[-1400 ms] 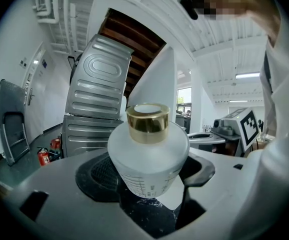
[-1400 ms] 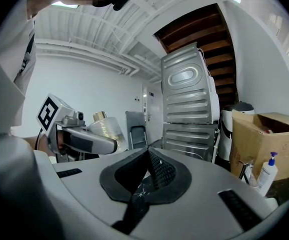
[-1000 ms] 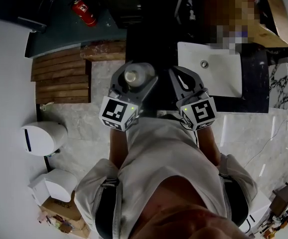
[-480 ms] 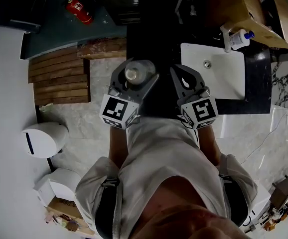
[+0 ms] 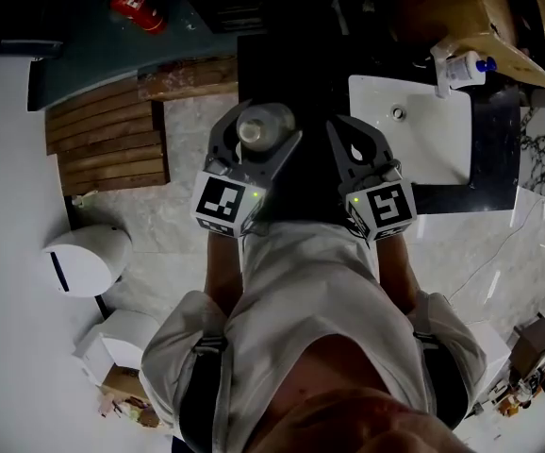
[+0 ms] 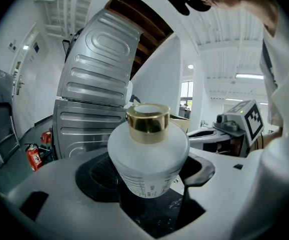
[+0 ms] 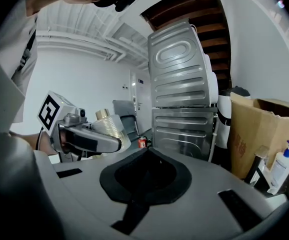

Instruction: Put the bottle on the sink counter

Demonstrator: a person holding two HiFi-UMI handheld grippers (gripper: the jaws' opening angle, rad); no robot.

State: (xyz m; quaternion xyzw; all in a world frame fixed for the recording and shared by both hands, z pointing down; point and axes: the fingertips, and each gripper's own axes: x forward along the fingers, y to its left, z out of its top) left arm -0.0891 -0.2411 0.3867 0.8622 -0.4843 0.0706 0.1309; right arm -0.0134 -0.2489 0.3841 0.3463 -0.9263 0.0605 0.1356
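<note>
A frosted white bottle [image 6: 148, 159] with a gold cap [image 5: 252, 130] stands upright between the jaws of my left gripper [image 5: 251, 149], which is shut on its body. In the right gripper view the same bottle [image 7: 110, 125] shows at the left, held out in the air. My right gripper [image 5: 355, 156] hovers beside it at the same height, its jaws closed together with nothing in them [image 7: 147, 156]. The white sink basin [image 5: 437, 144], set in a black counter [image 5: 497, 159], lies to the right of both grippers and further below.
A white pump bottle [image 5: 462, 67] stands at the basin's far edge beside a cardboard box [image 7: 257, 129]. Stacked metal appliances [image 7: 182, 99] rise straight ahead. A wooden pallet [image 5: 103, 140], a red fire extinguisher [image 5: 133, 6] and a white bin [image 5: 84, 258] are on the floor at left.
The view has drifted: sink and pump bottle slid right and came clear, the pallet and extinguisher moved up. Both grippers keep their pose, the left still holding the bottle.
</note>
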